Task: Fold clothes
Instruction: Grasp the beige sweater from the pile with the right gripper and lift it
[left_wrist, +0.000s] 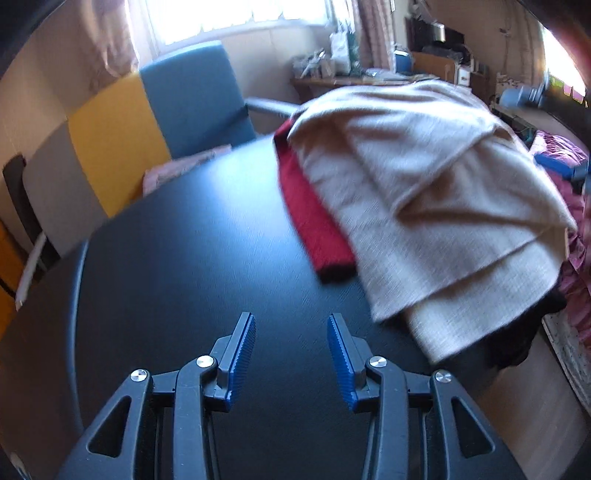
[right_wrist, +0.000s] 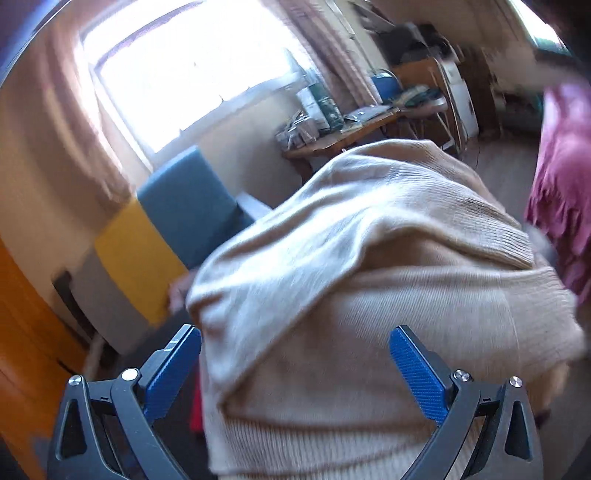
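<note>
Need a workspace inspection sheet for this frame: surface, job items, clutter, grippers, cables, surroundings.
Surface: dark round table, near half bare.
Job's things: cream knit garment lying in loose folds, draped over the table's right edge; red garment partly under it; a dark garment shows below its hem.
Clutter: pink cloth at the far table edge.
Grippers: left gripper open over bare table, nothing between the jaws; right gripper wide open, cream knit between its fingers, pads not pressing.
Cables: nothing seen.
Surroundings: blue chair, window, cluttered wooden desk, magenta fabric on the right.
</note>
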